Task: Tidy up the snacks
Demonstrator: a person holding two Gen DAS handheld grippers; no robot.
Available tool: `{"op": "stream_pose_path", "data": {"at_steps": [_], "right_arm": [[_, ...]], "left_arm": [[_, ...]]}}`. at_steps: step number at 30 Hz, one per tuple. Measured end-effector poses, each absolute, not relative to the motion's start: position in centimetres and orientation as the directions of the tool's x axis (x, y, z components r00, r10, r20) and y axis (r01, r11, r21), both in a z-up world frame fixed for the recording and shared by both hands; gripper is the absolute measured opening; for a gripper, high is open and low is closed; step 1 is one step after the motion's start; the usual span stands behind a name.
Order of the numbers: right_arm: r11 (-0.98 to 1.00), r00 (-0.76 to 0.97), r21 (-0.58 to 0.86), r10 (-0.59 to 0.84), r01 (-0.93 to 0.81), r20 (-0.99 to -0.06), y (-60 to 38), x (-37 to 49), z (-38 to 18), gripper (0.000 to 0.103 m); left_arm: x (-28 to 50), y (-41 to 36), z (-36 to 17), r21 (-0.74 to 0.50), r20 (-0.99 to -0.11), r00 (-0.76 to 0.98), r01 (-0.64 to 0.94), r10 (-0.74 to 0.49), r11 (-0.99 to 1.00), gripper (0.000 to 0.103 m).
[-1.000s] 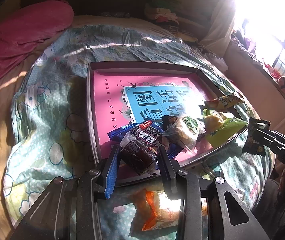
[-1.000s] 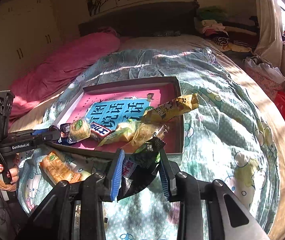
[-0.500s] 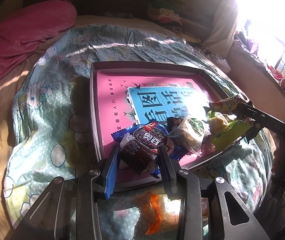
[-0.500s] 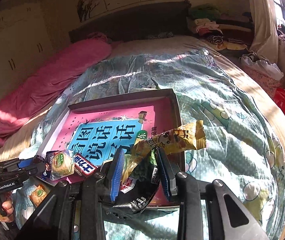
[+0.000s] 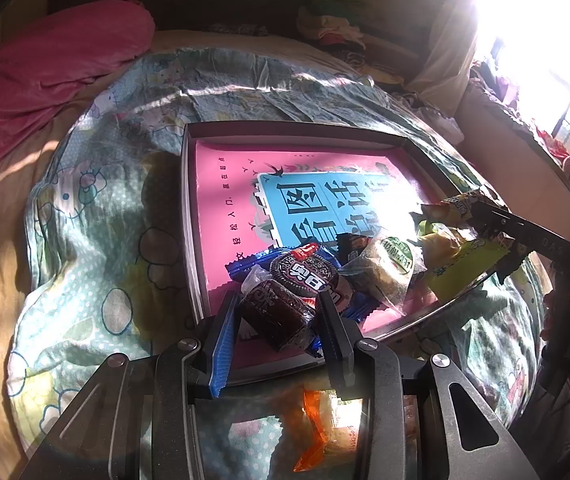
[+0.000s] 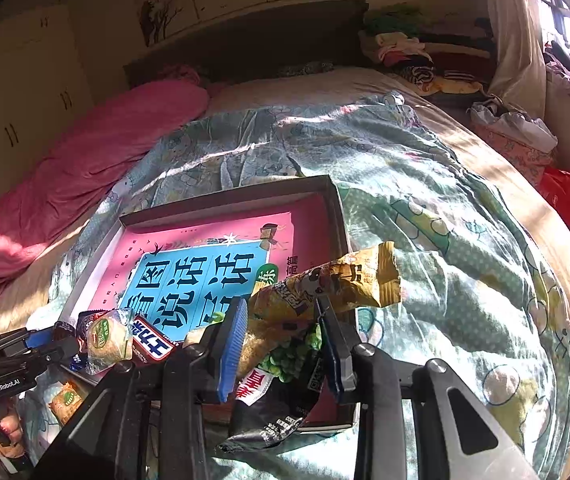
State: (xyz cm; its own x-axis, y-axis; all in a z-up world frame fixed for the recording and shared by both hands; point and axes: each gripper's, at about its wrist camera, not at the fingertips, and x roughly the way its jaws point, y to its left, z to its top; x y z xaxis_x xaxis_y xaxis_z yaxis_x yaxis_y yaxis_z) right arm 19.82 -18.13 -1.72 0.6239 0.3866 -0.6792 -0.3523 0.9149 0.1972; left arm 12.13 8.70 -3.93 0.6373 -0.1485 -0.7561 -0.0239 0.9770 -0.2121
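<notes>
Here, the left gripper (image 5: 277,320) pinches a dark brown cake in a clear wrapper (image 5: 275,314) between its blue and black jaws, just above the near edge of the shallow grey cardboard tray (image 5: 189,216) with a pink and blue printed bottom. The tray lies on a light green cartoon quilt (image 5: 97,240) on the bed. Beside the cake, inside the tray, rest a blue cookie packet (image 5: 305,272) and a round pastry with a green label (image 5: 385,268). The right gripper (image 6: 281,340) is closed on a black packet of green peas (image 6: 281,396), at the near right corner of the tray. A long yellow snack bag (image 6: 333,284) lies just beyond it. An orange packet (image 5: 325,424) lies on the quilt outside the tray.
</notes>
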Motion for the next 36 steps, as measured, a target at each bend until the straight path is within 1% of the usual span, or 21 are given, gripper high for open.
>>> {"op": "stream_pose_path", "data": {"at_steps": [3, 6, 10, 12, 14, 16, 17, 19, 22, 23, 25, 30, 33, 36], "right_arm": [[0.919, 0.631, 0.191, 0.379, -0.346, -0.677, -18.3, 19.8, -1.5, 0.038], [0.920, 0.641, 0.194, 0.378, -0.340, -0.668, -18.7, 19.6, -1.2, 0.043], [0.923, 0.665, 0.193, 0.375, -0.334, -0.646, -19.2, 19.4, -0.4, 0.053], [0.924, 0.677, 0.193, 0.375, -0.331, -0.633, -19.4, 19.1, 0.2, 0.055], [0.921, 0.689, 0.199, 0.382, -0.334, -0.616, -19.7, 18.6, 0.9, 0.056], [0.917, 0.693, 0.205, 0.394, -0.343, -0.603, -19.9, 17.7, 1.5, 0.060], [0.912, 0.690, 0.207, 0.405, -0.355, -0.600, -20.0, 17.0, 1.8, 0.063], [0.899, 0.681, 0.196, 0.426, -0.391, -0.596, -19.9, 15.3, 2.1, 0.064], [0.867, 0.641, 0.184, 0.471, -0.463, -0.606, -19.4, 12.4, 2.1, 0.069], [0.853, 0.620, 0.185, 0.488, -0.489, -0.615, -19.1, 11.5, 2.0, 0.072], [0.825, 0.574, 0.186, 0.515, -0.534, -0.637, -18.5, 9.7, 1.4, 0.074], [0.788, 0.471, 0.196, 0.525, -0.583, -0.709, -17.1, 6.9, -0.8, 0.074], [0.776, 0.429, 0.226, 0.537, -0.588, -0.726, -16.6, 6.1, -1.9, 0.075], [0.777, 0.417, 0.214, 0.523, -0.593, -0.743, -16.1, 5.5, -2.6, 0.075]], "left_arm": [[12.1, 8.7, -3.9, -0.212, -0.756, 0.638, -0.023, -0.149, 0.977, 0.040], [12.2, 8.7, -3.9, -0.214, -0.754, 0.639, -0.023, -0.150, 0.977, 0.040], [12.0, 8.8, -3.5, -0.217, -0.743, 0.652, -0.022, -0.151, 0.976, 0.040], [11.9, 8.8, -3.2, -0.228, -0.735, 0.658, -0.013, -0.164, 0.974, 0.043], [11.7, 8.6, -2.7, -0.231, -0.725, 0.667, -0.001, -0.172, 0.973, 0.052], [11.4, 8.4, -2.3, -0.221, -0.716, 0.677, 0.009, -0.168, 0.975, 0.056], [11.2, 8.3, -2.1, -0.214, -0.714, 0.681, 0.012, -0.164, 0.977, 0.057], [10.7, 8.1, -1.8, -0.209, -0.712, 0.683, 0.015, -0.163, 0.978, 0.058], [9.7, 8.0, -1.4, -0.226, -0.708, 0.682, 0.023, -0.181, 0.974, 0.061], [9.3, 7.9, -1.3, -0.230, -0.711, 0.678, 0.026, -0.186, 0.973, 0.063], [8.6, 7.5, -1.3, -0.236, -0.719, 0.666, 0.036, -0.199, 0.971, 0.064], [7.2, 6.4, -1.9, -0.249, -0.747, 0.627, 0.045, -0.221, 0.968, 0.067], [6.5, 5.9, -2.8, -0.263, -0.768, 0.599, 0.030, -0.228, 0.964, 0.068], [6.0, 5.8, -3.7, -0.271, -0.793, 0.568, -0.004, -0.221, 0.963, 0.070]]}}
